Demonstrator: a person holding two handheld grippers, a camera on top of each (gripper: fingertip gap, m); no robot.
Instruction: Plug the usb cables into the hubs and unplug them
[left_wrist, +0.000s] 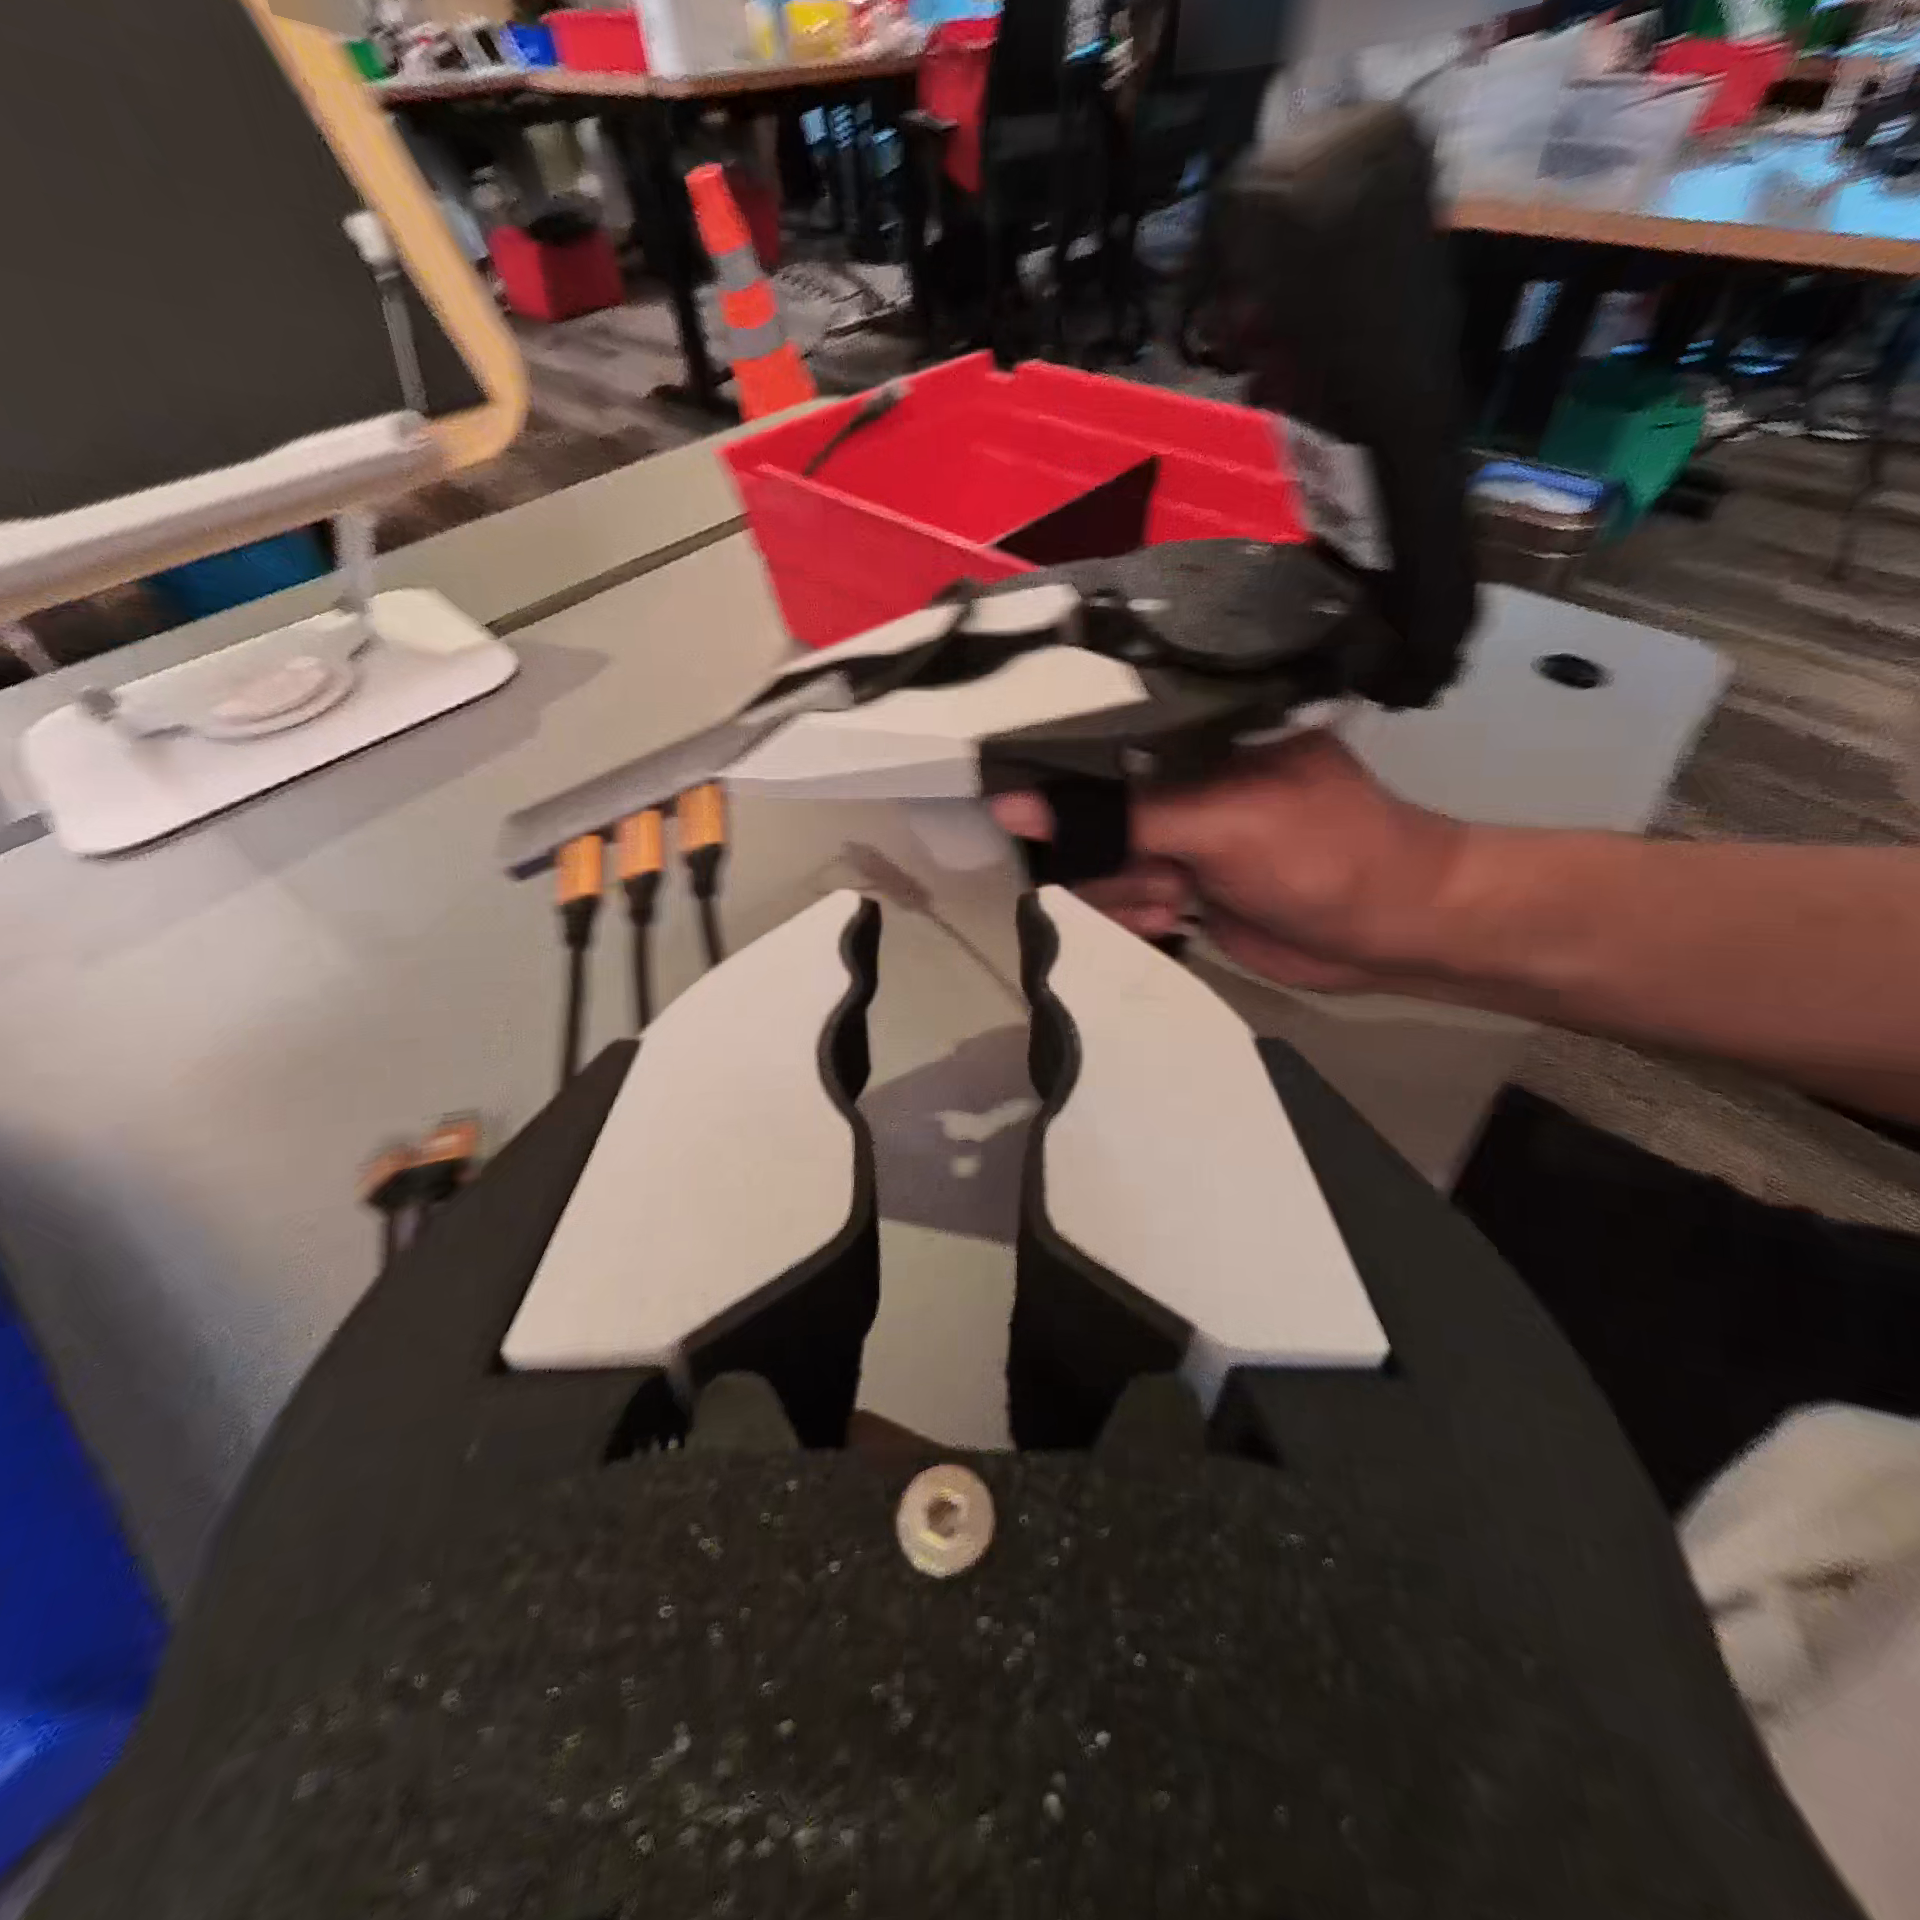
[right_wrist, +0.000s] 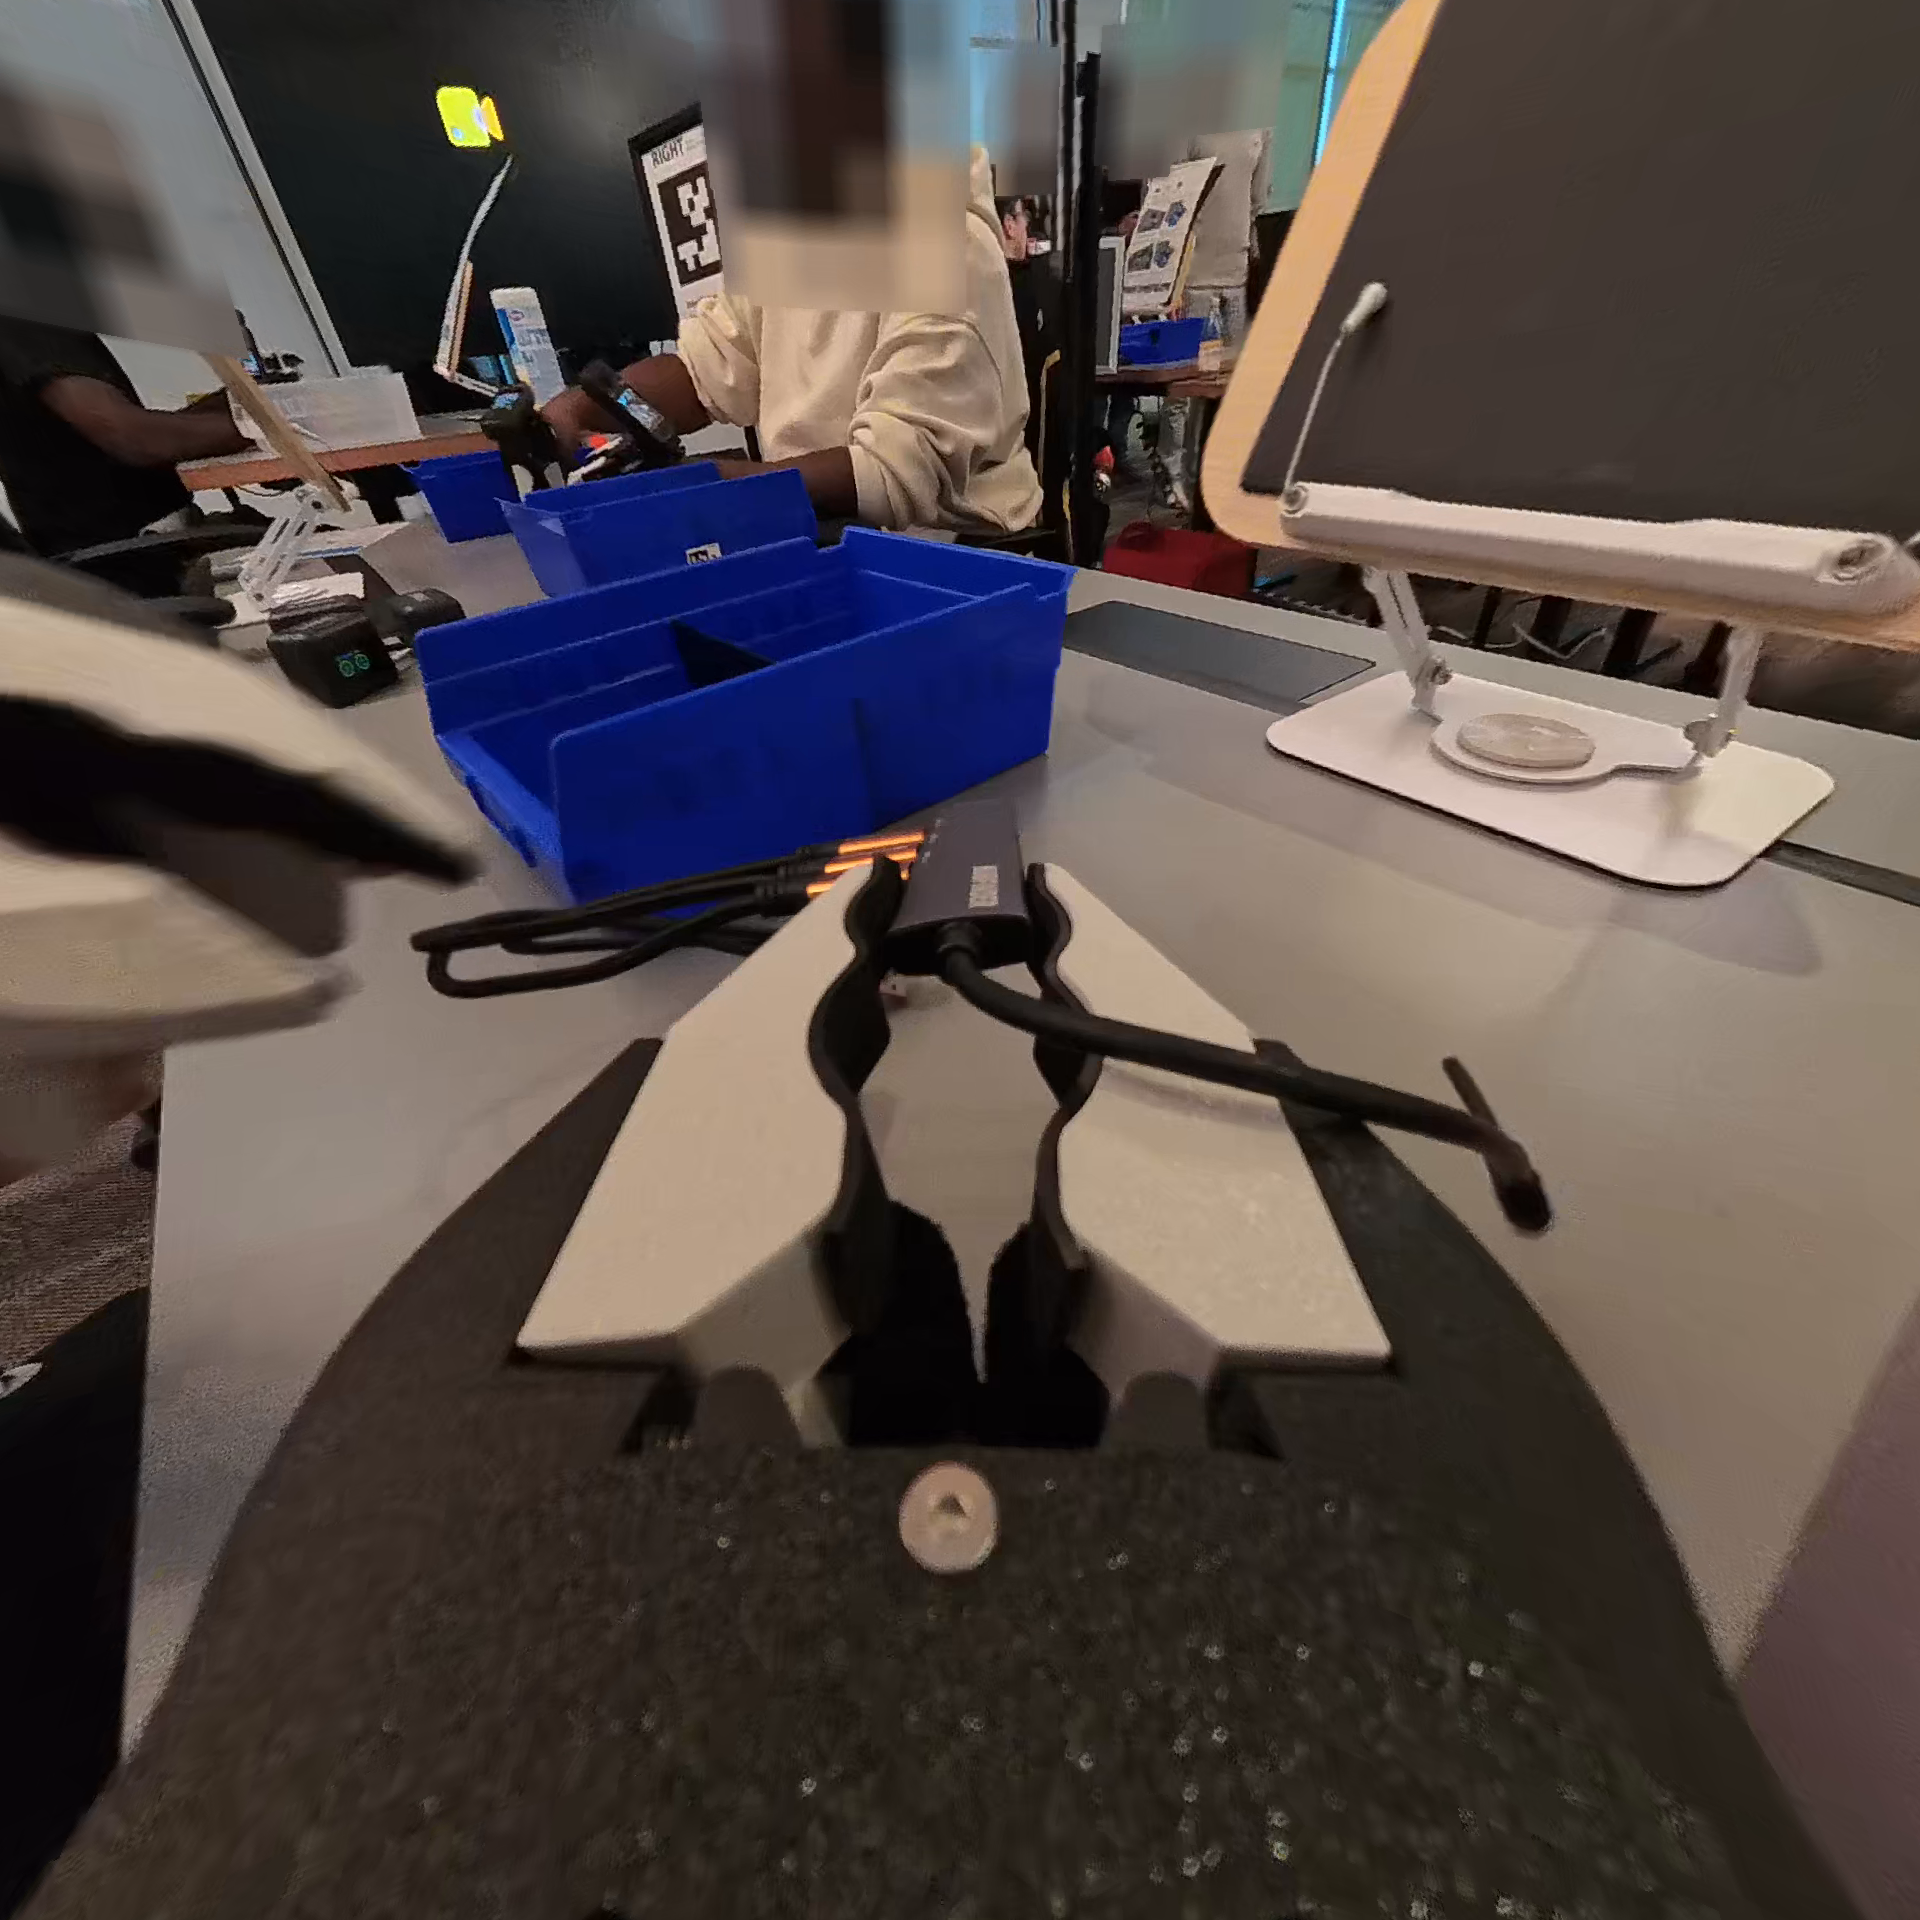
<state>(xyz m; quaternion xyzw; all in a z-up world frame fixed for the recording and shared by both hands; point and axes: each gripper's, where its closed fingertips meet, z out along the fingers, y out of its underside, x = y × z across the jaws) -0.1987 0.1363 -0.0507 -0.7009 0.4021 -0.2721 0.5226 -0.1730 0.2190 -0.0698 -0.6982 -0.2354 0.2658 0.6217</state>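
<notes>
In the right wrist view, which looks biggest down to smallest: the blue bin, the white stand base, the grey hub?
1. blue bin
2. white stand base, somewhat smaller in the picture
3. grey hub, smallest, though it sits nearest the camera, held by the right gripper

Busy workshop: grey tabletop (right_wrist: 1455, 1039), wood-topped tables (left_wrist: 1683, 234) behind, grey carpet floor (left_wrist: 1787, 748), orange striped traffic cone (left_wrist: 753, 301).
</notes>
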